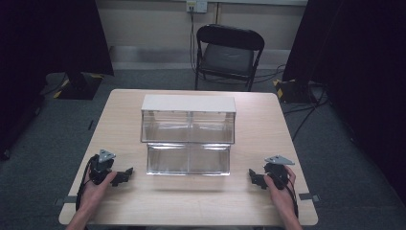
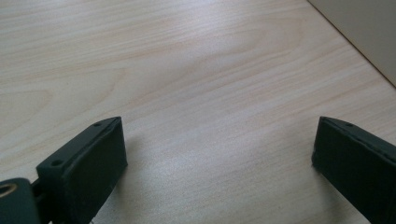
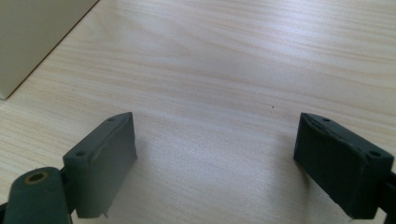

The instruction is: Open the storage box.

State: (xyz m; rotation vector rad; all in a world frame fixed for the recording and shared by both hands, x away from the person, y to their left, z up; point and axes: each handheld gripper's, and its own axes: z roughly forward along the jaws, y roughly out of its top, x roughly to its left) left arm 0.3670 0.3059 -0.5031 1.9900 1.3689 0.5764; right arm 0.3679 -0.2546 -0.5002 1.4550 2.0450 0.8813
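Observation:
A clear two-tier bin organiser with a white top stands in the middle of the light wooden table; its compartments look empty. My left gripper rests near the front left of the table, held by a hand, pointing inward toward the organiser's lower tier. In the left gripper view its gripper stands open, bare wood between the black jaws. My right gripper rests at the front right, also pointing inward. In the right gripper view its gripper is open over bare wood.
A black folding chair stands beyond the table's far edge. Cables and dark stands lie on the grey floor to either side. A pale flat surface shows at a top corner of each gripper view.

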